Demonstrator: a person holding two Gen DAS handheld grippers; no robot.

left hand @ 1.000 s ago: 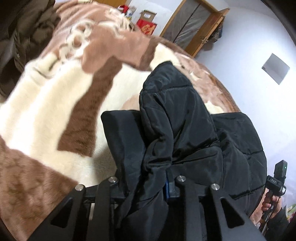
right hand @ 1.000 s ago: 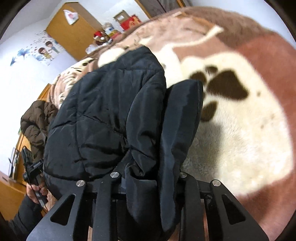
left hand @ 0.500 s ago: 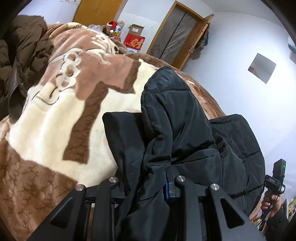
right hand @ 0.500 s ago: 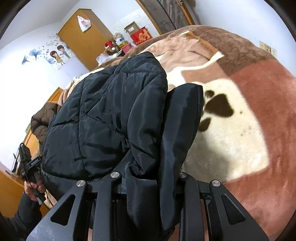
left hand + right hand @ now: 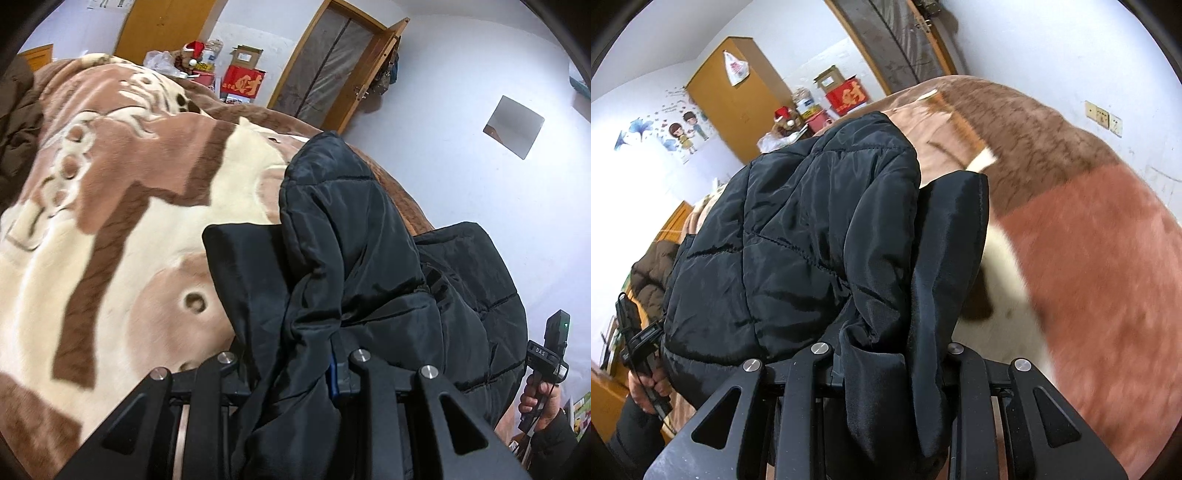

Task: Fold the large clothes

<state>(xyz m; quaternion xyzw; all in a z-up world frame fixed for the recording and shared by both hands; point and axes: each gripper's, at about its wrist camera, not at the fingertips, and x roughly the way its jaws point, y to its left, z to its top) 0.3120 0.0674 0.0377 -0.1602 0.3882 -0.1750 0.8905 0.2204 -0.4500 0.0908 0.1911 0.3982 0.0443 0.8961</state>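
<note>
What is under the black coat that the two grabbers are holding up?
Under the black coat lies a fuzzy brown and cream blanket with paw prints. The coat hides the blanket right beneath it, so nothing can be told about that part.

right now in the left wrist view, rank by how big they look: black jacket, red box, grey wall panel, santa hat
1. black jacket, by far the largest, though it hangs right at the camera
2. grey wall panel
3. red box, close in look to the panel, so that order is unsure
4. santa hat, smallest
</note>
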